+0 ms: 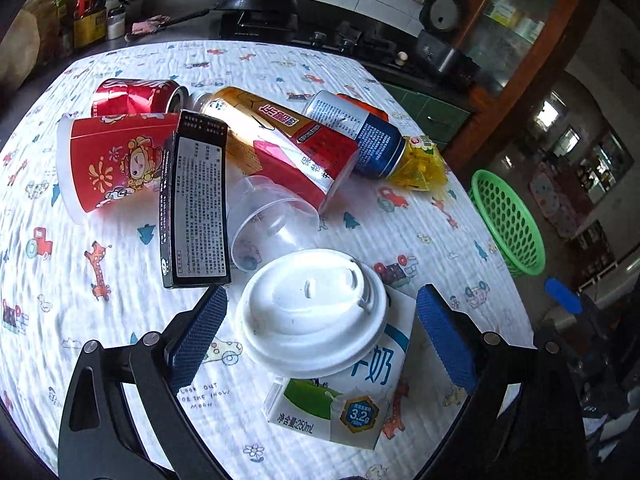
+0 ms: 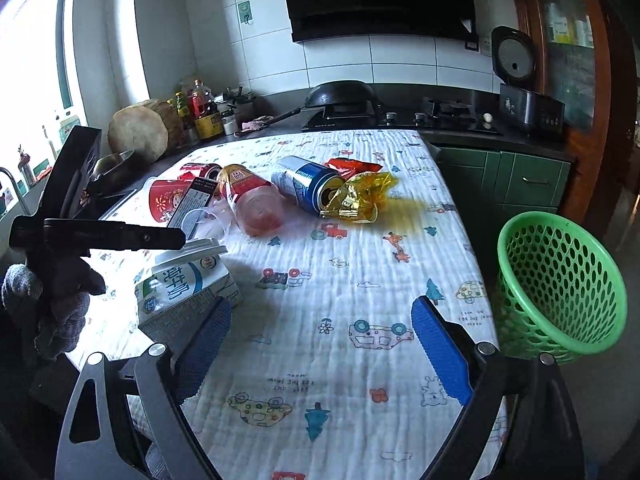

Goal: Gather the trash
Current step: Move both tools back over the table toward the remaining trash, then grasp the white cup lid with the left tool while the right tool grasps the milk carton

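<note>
Trash lies piled on the cartoon-print tablecloth [image 1: 120,320]. My left gripper [image 1: 322,292] is open, its blue pads on either side of a white cup lid [image 1: 312,312] that rests on a milk carton [image 1: 340,400], touching neither. Beyond lie a black box [image 1: 196,204], clear plastic cup [image 1: 268,224], red paper cup [image 1: 112,160], crushed red can [image 1: 132,96], tea bottle [image 1: 280,140], blue can [image 1: 356,132] and yellow wrapper [image 1: 420,164]. My right gripper [image 2: 322,308] is open over bare cloth, with the milk carton [image 2: 180,288] beside its left finger.
A green mesh basket [image 2: 560,280] stands off the table's right edge. In the right wrist view a gloved hand [image 2: 52,300] holds the left gripper [image 2: 100,236] at the left. A kitchen counter with a wok [image 2: 340,94], bottles and rice cooker [image 2: 516,80] lies behind.
</note>
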Demonstrator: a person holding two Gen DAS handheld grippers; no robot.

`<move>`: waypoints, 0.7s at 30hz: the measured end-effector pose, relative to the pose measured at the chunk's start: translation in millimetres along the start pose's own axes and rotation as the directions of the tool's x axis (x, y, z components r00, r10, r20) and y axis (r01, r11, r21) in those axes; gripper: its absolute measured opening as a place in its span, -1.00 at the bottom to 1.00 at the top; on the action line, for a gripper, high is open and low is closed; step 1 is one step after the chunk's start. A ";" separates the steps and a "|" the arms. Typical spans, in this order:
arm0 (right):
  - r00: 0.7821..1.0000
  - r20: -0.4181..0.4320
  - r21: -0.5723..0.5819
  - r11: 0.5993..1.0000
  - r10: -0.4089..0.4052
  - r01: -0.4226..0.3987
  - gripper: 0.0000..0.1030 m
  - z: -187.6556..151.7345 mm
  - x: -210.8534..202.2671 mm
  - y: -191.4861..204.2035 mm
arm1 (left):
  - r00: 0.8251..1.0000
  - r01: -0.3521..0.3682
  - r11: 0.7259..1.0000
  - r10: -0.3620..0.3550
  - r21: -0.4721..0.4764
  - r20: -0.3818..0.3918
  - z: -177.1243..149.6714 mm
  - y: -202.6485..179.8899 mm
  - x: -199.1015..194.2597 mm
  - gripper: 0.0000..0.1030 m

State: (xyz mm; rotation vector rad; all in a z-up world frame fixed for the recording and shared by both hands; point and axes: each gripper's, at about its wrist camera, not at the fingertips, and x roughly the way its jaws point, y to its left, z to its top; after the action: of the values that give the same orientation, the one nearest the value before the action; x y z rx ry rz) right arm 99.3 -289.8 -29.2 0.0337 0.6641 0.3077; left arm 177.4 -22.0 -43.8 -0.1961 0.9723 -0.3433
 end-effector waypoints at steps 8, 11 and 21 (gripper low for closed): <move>0.999 -0.033 -0.023 0.999 0.043 -0.043 0.72 0.9 18.0 16.6 | 0.999 0.041 0.998 -0.043 -0.049 -0.034 -1.0 10.4 16.1 0.81; 0.997 -0.050 -0.043 0.997 0.066 -0.068 0.73 0.0 24.0 27.2 | 0.997 0.060 0.997 -0.063 -0.057 -0.042 -1.3 11.1 19.4 0.64; 0.977 -0.132 -0.055 0.982 0.170 -0.178 0.75 -8.8 44.6 62.7 | 0.994 0.106 0.992 -0.107 -0.063 0.000 -6.6 15.9 0.5 0.63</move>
State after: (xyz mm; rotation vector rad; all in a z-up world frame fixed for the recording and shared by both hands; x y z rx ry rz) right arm 110.1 -217.5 -55.0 0.0089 0.7789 0.5040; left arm 175.2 -7.5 -52.9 -0.3059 0.9784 -0.4112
